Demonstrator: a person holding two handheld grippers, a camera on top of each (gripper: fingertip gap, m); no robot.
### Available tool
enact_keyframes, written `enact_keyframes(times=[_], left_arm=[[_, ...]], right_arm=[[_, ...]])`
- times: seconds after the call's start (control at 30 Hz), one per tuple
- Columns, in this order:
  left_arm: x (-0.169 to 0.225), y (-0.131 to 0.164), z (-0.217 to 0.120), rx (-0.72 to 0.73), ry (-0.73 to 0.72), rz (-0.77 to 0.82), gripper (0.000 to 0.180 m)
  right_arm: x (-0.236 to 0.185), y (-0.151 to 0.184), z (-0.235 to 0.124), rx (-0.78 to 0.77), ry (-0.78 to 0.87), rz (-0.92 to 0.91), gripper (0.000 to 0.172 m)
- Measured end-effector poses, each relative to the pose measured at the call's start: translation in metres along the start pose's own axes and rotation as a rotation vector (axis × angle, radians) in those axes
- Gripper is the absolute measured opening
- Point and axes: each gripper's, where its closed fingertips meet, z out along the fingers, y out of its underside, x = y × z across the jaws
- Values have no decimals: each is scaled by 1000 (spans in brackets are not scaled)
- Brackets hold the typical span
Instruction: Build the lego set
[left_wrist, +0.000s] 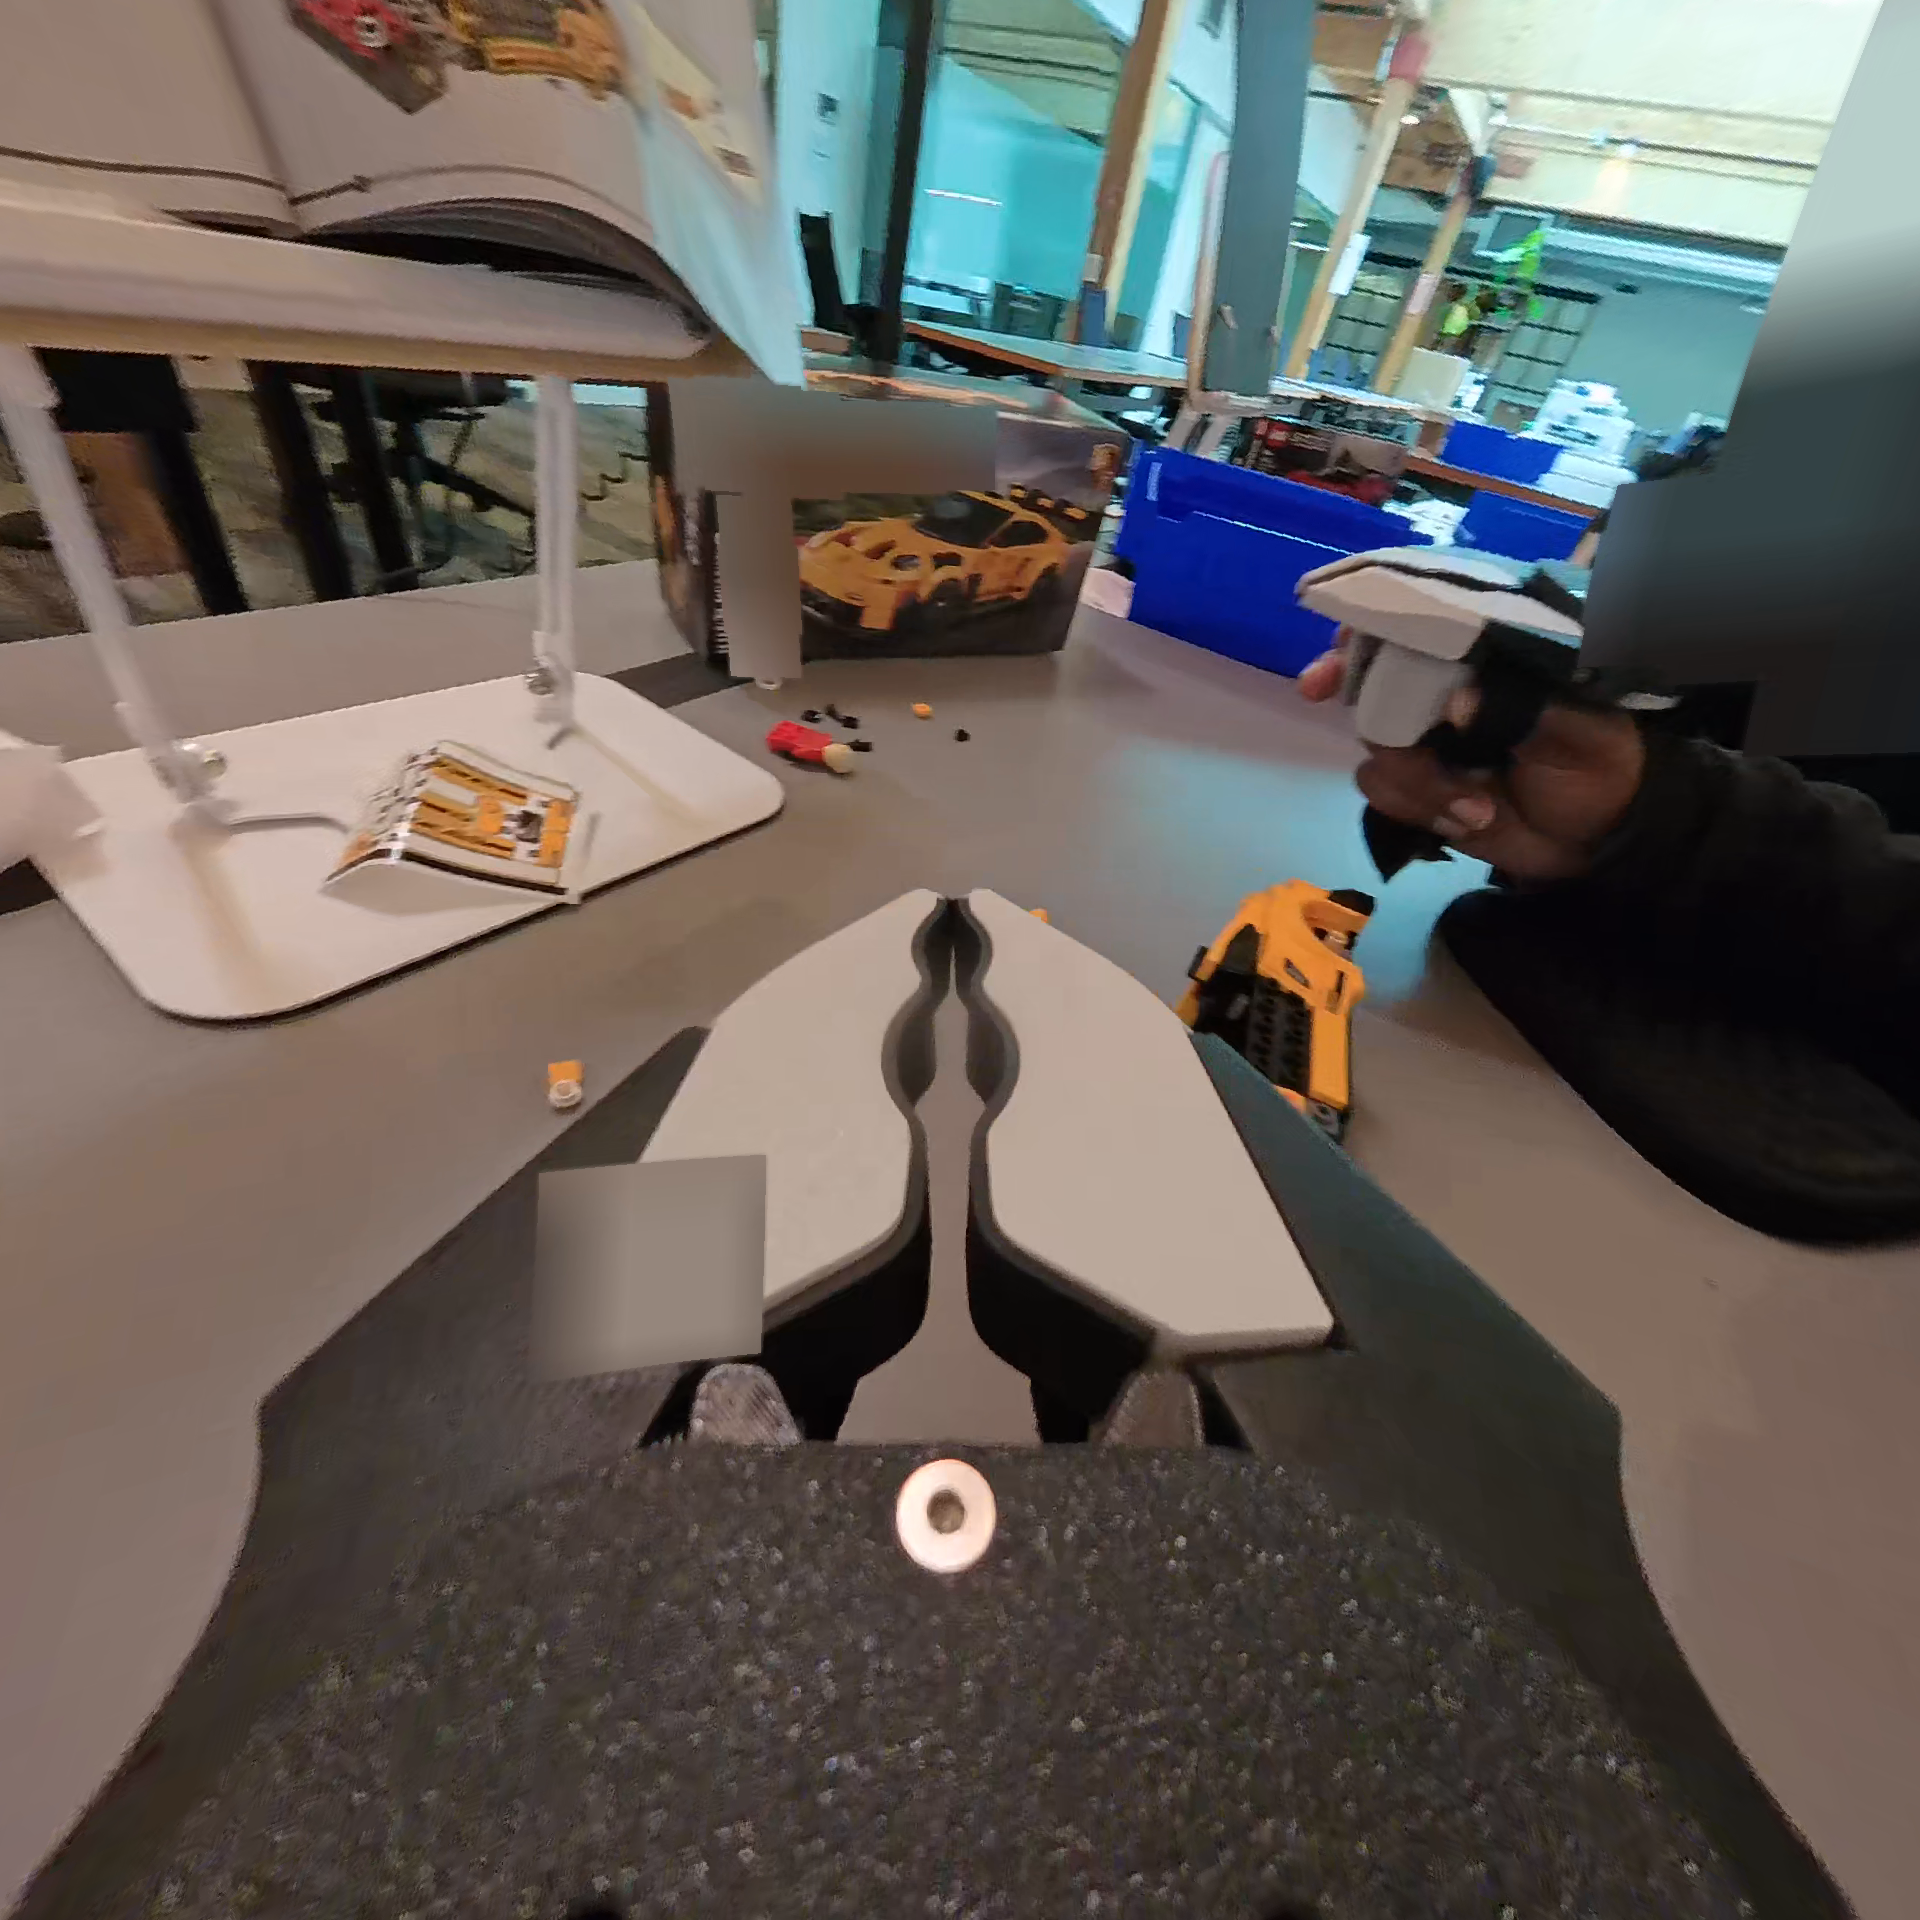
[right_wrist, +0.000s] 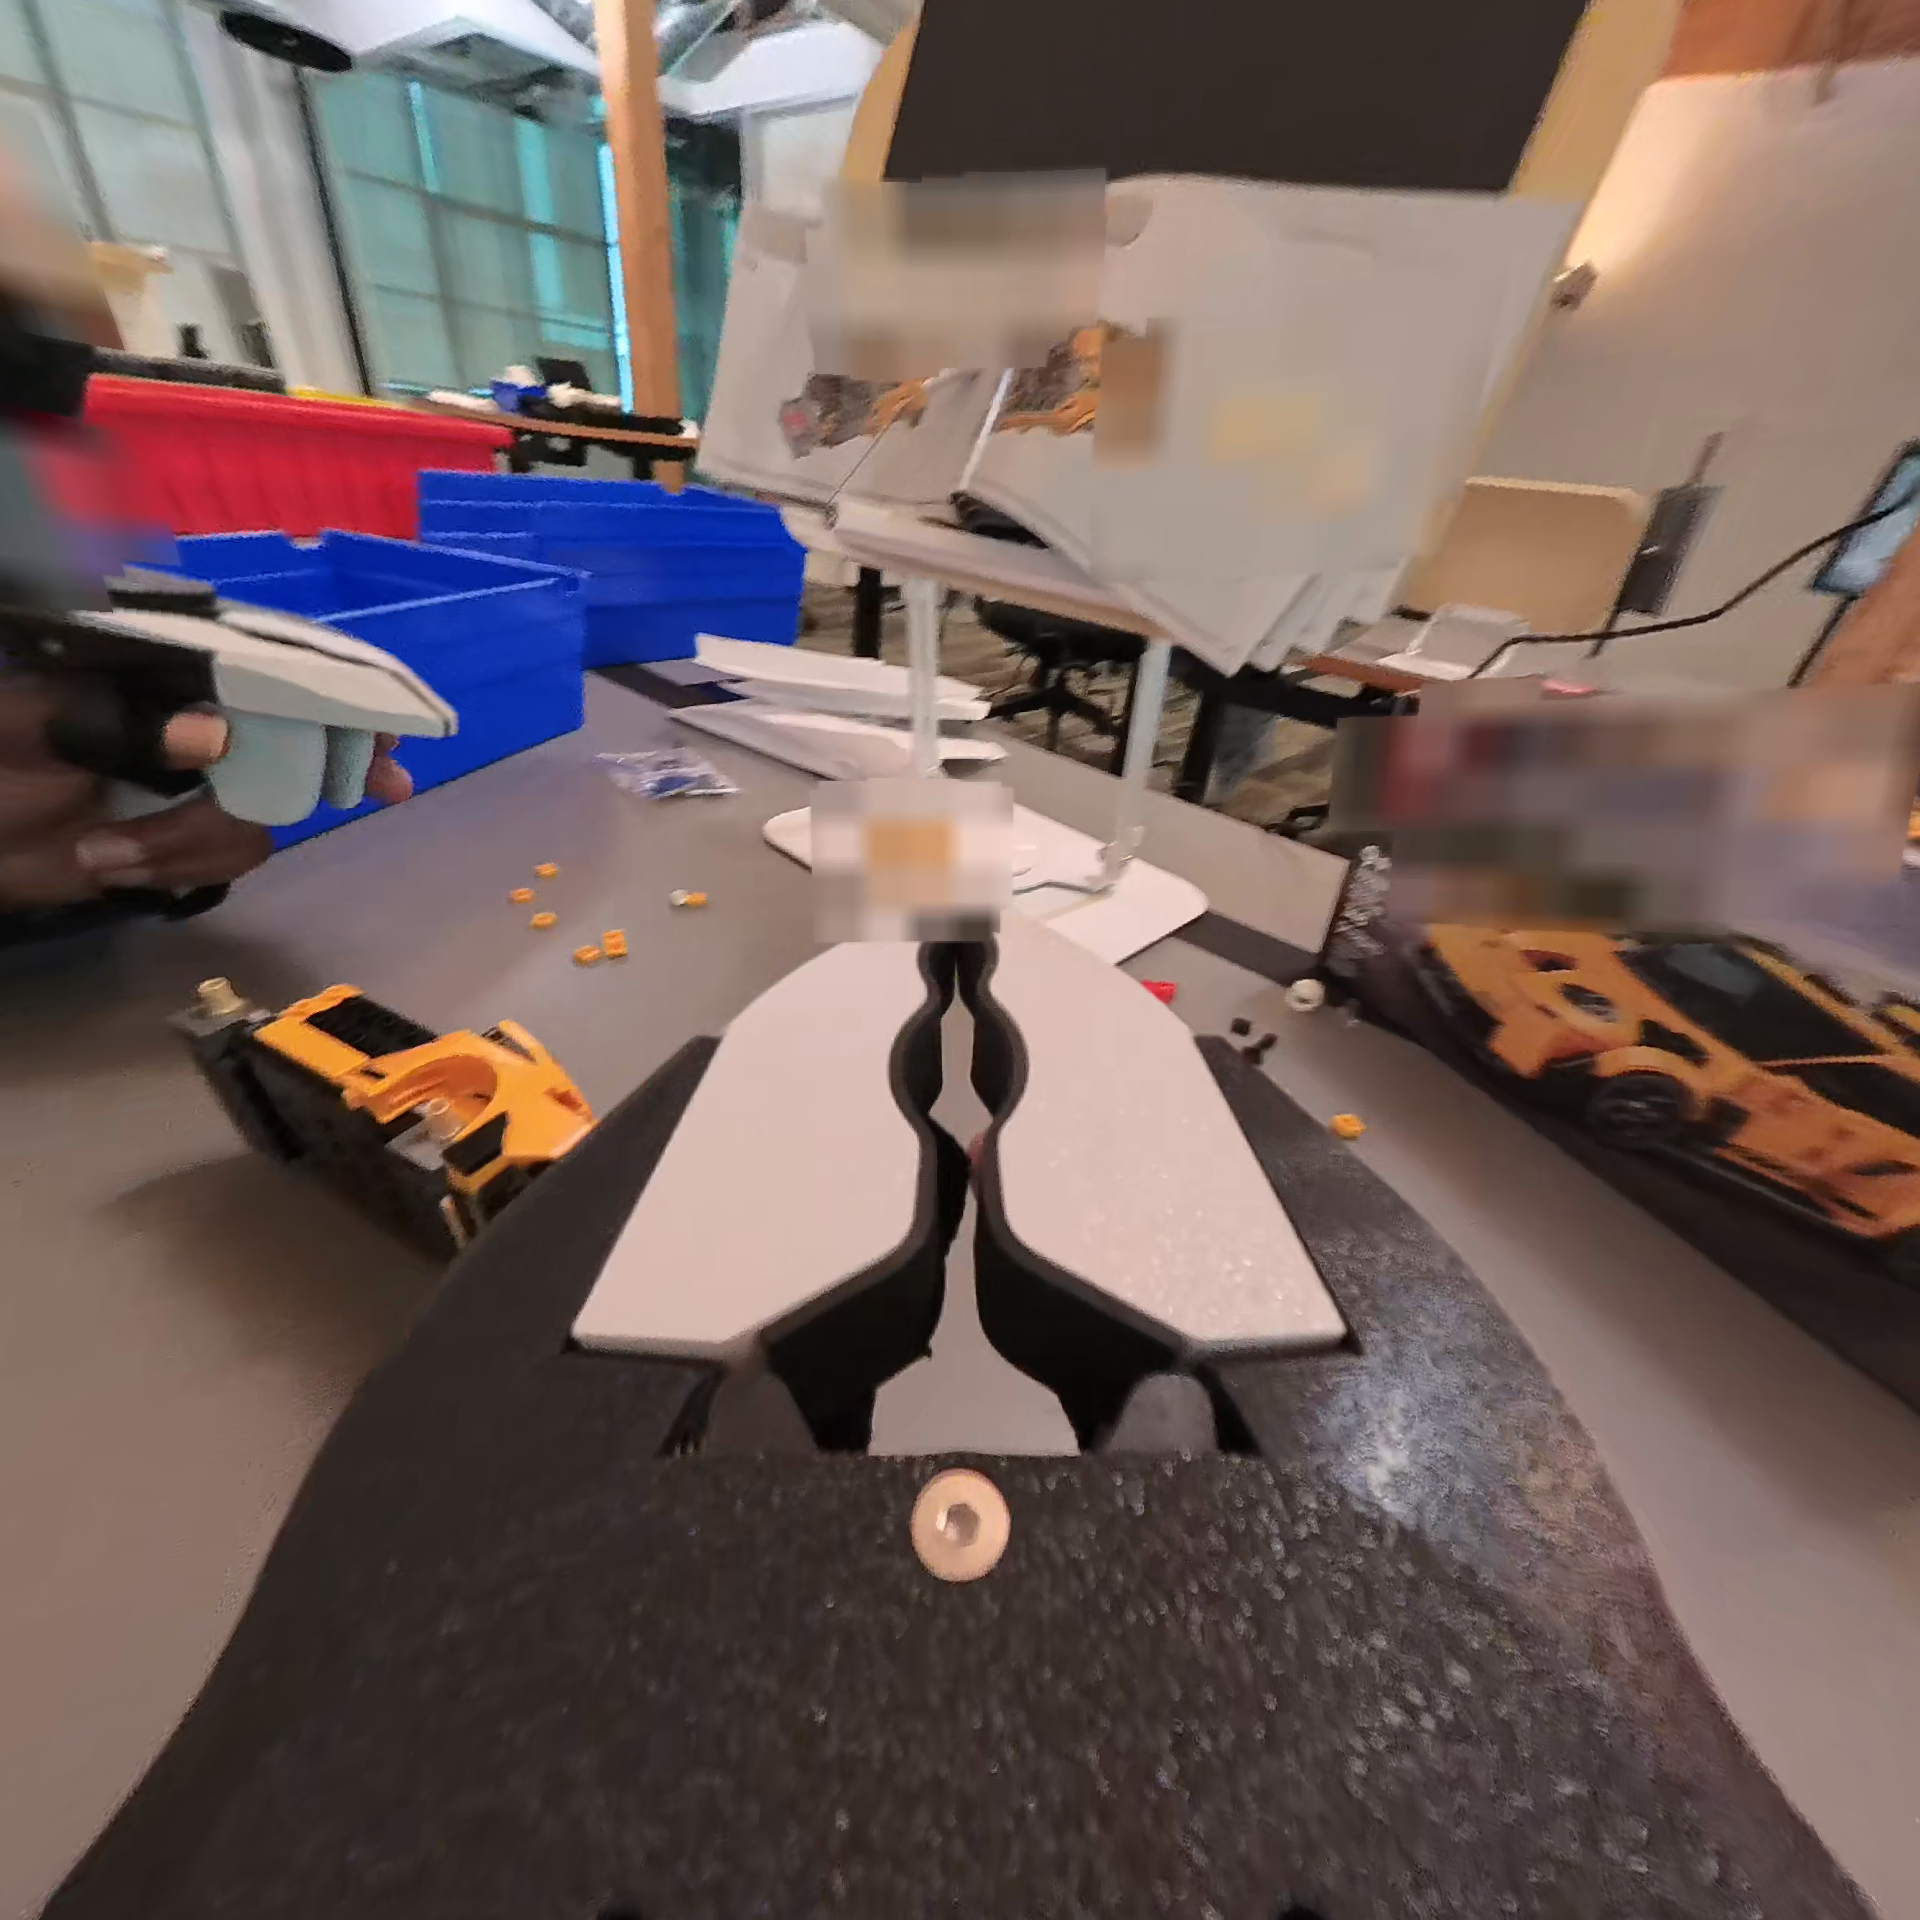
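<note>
My left gripper (left_wrist: 951, 906) hovers over the grey surface (left_wrist: 1039, 810) with its two grey fingers brought together at the tips and nothing between them. My right gripper (right_wrist: 958, 951) is closed the same way; a blurred patch covers its very tips, but the fingers meet just below it and I see no object in them. Both are bare.

The thing nearest both grippers is the partly built yellow and black toy brick car (left_wrist: 1283, 997), lying tilted on the surface just to the right of my left gripper and, in the right wrist view, just to the left of my right one (right_wrist: 384, 1101). Neither gripper touches it. A small orange brick with a white stud (left_wrist: 564, 1081) lies near my left fingers on the other side, and more small orange bricks (right_wrist: 597, 948) are scattered ahead of the right gripper. Farther off lie a red and tan toy piece (left_wrist: 810, 743) and a few tiny black bits (left_wrist: 831, 715).

A white stand with thin legs (left_wrist: 416, 831) carries an open instruction booklet (left_wrist: 416, 125), with a smaller folded leaflet (left_wrist: 468, 821) on its base. Behind stands the printed cardboard box showing a yellow car (left_wrist: 935, 571), and blue plastic bins (right_wrist: 499, 623) sit at the surface's far edge.

To work well here, I judge I should steady my wrists, since both views are smeared.
</note>
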Motion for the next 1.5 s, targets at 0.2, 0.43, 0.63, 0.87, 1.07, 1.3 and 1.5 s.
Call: enact_keyframes(times=[0.2,0.43,0.63,0.87,1.07,1.3,1.5], left_arm=[[-40,0,17,-124,-268,118,0],[-108,27,71,-448,-386,122,28],[-146,45,103,-535,-357,-261,40],[-174,50,118,-477,-426,-500,43],[-176,48,130,-464,-402,-528,12],[-170,44,138,-375,-349,-568,0],[-141,27,125,-282,-233,-489,0]], right_arm=[[14,5,1,-15,67,35,0],[3,16,6,-74,33,-9,0],[-3,21,8,-104,16,-51,0],[-2,27,10,-133,7,-20,0],[-5,29,10,-147,-5,-13,0],[-4,32,10,-162,-2,-22,0],[-4,30,9,-156,-1,-30,0]])
